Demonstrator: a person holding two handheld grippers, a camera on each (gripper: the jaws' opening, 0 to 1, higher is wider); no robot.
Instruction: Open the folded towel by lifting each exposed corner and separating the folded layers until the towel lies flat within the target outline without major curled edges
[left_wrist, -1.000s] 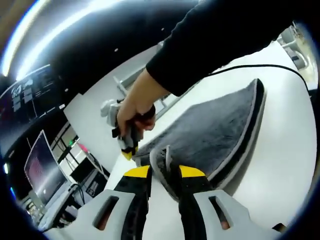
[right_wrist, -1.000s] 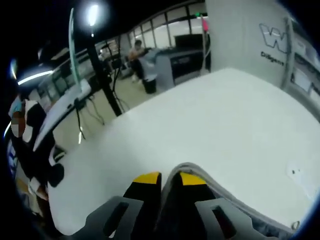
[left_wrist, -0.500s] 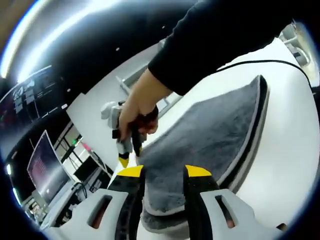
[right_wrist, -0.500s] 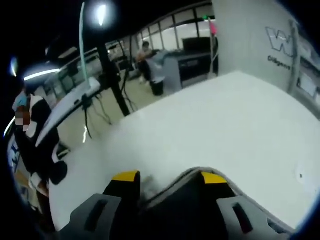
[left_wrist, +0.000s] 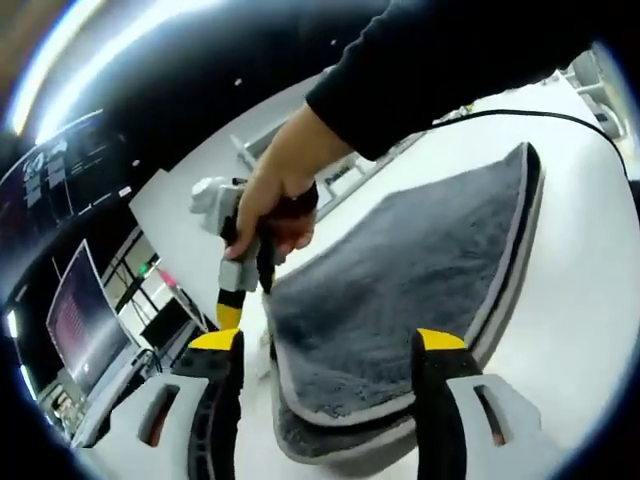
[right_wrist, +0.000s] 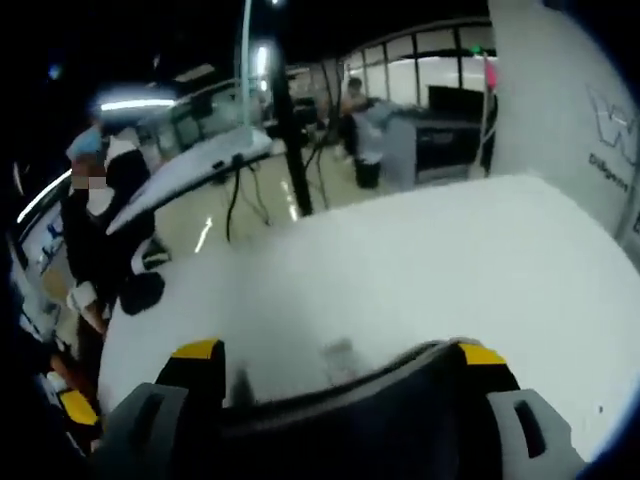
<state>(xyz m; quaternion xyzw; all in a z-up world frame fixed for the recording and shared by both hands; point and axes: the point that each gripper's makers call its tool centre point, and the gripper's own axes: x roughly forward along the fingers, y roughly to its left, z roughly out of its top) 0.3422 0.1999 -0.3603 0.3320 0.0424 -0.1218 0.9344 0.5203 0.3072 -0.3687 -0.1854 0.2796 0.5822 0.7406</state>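
A grey towel (left_wrist: 410, 270) with a pale border lies spread on the white table (left_wrist: 590, 320). Its near corner rests between the wide-apart jaws of my left gripper (left_wrist: 328, 342), which is open and holds nothing. A hand (left_wrist: 275, 195) carries my right gripper (left_wrist: 232, 300) at the towel's far-left corner. In the right gripper view, that gripper (right_wrist: 340, 352) is open too, with the towel's edge (right_wrist: 400, 395) lying slack low between its jaws on the table (right_wrist: 400, 260).
A black cable (left_wrist: 520, 112) runs along the table's far side behind the towel. Off the table stand a monitor (left_wrist: 70, 320), a dark pole (right_wrist: 285, 140), desks and people (right_wrist: 100, 220). A white pillar (right_wrist: 570, 110) rises at the right.
Both grippers have gone from shut on the towel's corners to wide open. The towel has dropped out of them and lies flatter on the table.
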